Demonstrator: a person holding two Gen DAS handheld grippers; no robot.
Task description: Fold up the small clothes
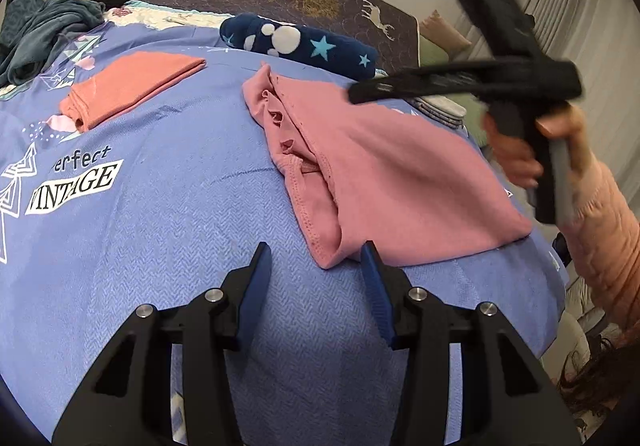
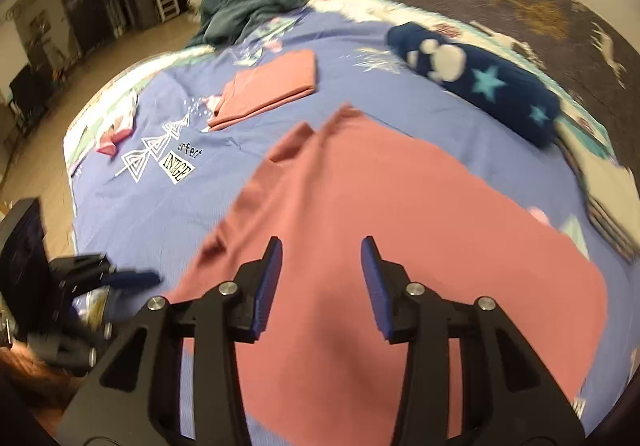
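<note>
Left gripper (image 1: pixel 316 258) jaws apart, empty, low over the blue bedsheet (image 1: pixel 160 230), right pad just beside the near hem corner of the pink garment (image 1: pixel 384 173). Right gripper (image 2: pixel 322 254) jaws also apart, nothing between, above the same garment, which lies flat mid-bed, folded once. Looks light, soft, limp; likely sags if lifted by one point, so pinch hem corners. Farther: folded orange piece (image 1: pixel 136 85), navy star roll (image 1: pixel 296 41), unfolded pile (image 1: pixel 44 29).
</note>
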